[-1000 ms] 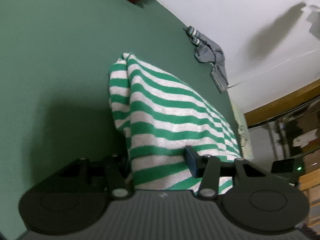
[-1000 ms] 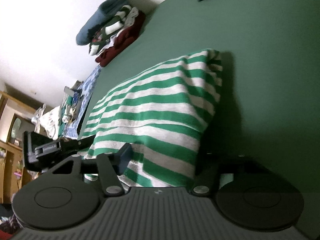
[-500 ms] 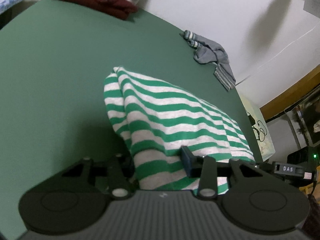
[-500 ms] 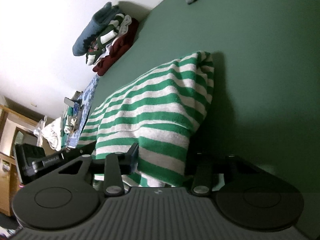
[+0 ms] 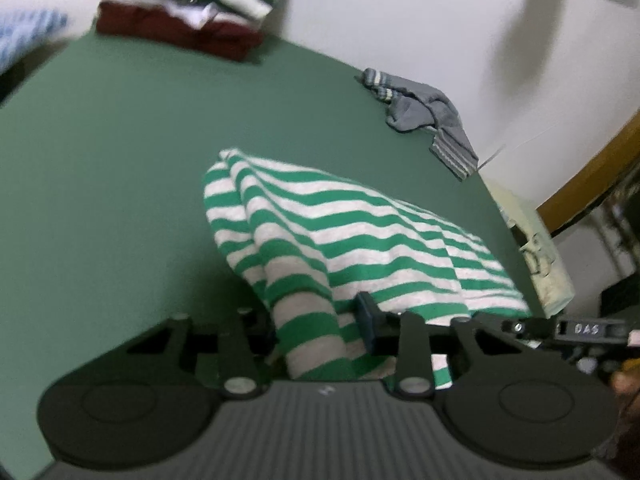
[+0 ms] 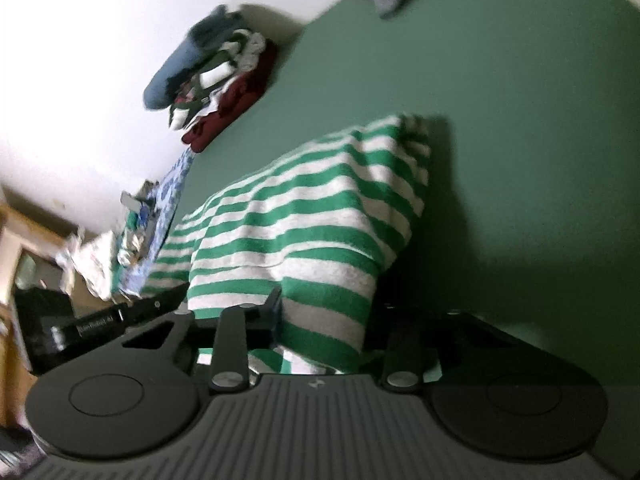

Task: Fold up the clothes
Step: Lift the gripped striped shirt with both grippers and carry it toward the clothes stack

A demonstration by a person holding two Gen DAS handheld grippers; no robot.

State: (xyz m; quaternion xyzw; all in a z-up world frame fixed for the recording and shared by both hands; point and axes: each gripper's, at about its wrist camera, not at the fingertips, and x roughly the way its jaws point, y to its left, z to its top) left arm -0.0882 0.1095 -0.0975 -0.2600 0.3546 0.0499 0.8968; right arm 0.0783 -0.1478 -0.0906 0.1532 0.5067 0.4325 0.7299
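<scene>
**Striped garment pinched at both near corners, fold about to be carried**

The green-and-white striped knit garment (image 5: 352, 240) was seen lying mid-frame on the flat green table surface (image 5: 120, 160), its near edge raised off the cloth and its far end resting on the table. The left gripper (image 5: 316, 328) was found narrowed on a bunched fold of that near edge at the lower centre of the left wrist view; its jaws had just been closing, with the striped fabric between them and gathered tight. The right gripper (image 6: 324, 320) was shown the same way at the lower centre of its own view: jaws just drawn in, the opposite near corner of the garment (image 6: 304, 232) clamped between the fingers.

For the step to be done well, both corners would best be kept level with each other, so that the raised edge is carried over as one straight line. Enough tension should be held between the two grips to keep the middle from sagging, though not so much that the knit is dragged along the table. The far edge is best taken as the landing mark.

The stack of folded clothes in dark red, white and blue (image 5: 192, 12) at the upper left, and the crumpled grey ribbed garment (image 5: 428, 116) at the upper right, were well clear of the path.
</scene>
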